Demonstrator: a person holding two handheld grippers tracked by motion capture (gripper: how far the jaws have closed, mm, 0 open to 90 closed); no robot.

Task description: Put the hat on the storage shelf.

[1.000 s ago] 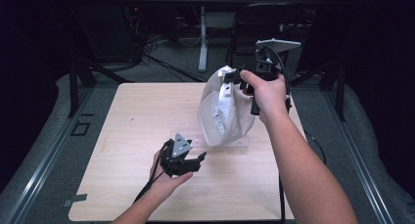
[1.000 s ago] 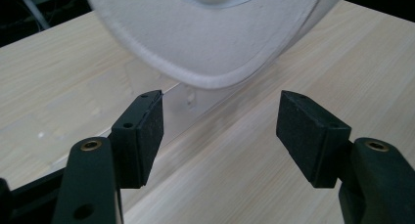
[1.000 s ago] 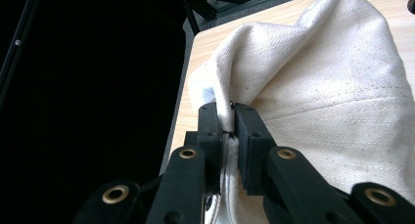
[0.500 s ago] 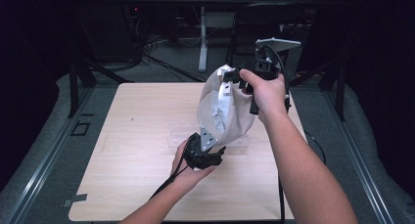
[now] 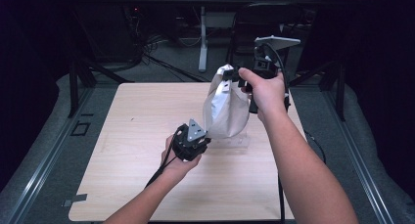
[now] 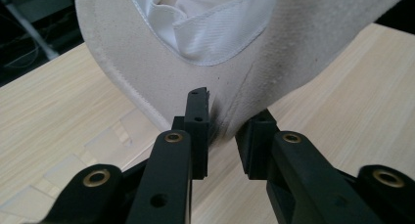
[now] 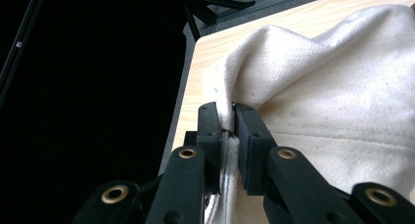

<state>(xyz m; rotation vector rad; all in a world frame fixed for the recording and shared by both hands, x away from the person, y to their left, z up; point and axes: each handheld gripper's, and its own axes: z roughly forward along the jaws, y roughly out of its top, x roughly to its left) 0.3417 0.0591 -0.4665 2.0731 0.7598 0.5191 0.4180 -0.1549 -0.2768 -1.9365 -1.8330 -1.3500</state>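
A cream cloth bag (image 5: 225,106) hangs above the wooden table (image 5: 137,136), its mouth showing a white lining (image 6: 205,23). My right gripper (image 5: 231,76) holds it up by the top edge, jaws shut on a fold of the fabric (image 7: 227,119). My left gripper (image 5: 205,137) is at the bag's lower end. Its jaws have just been closing, and a pinched fold of the bag's bottom (image 6: 225,128) now sits between them. The bag (image 7: 342,87) bulges out to the right of the right jaws.
A clear flat sheet (image 5: 237,140) lies on the table under the bag. Dark floor, cables and a table leg (image 5: 202,38) lie beyond the far edge. The table's left half (image 5: 122,116) is bare wood.
My left gripper has moved right and up from the table's middle to the bag's lower end, and its jaws have closed onto the fabric. The right hand and the bag's top have stayed still.
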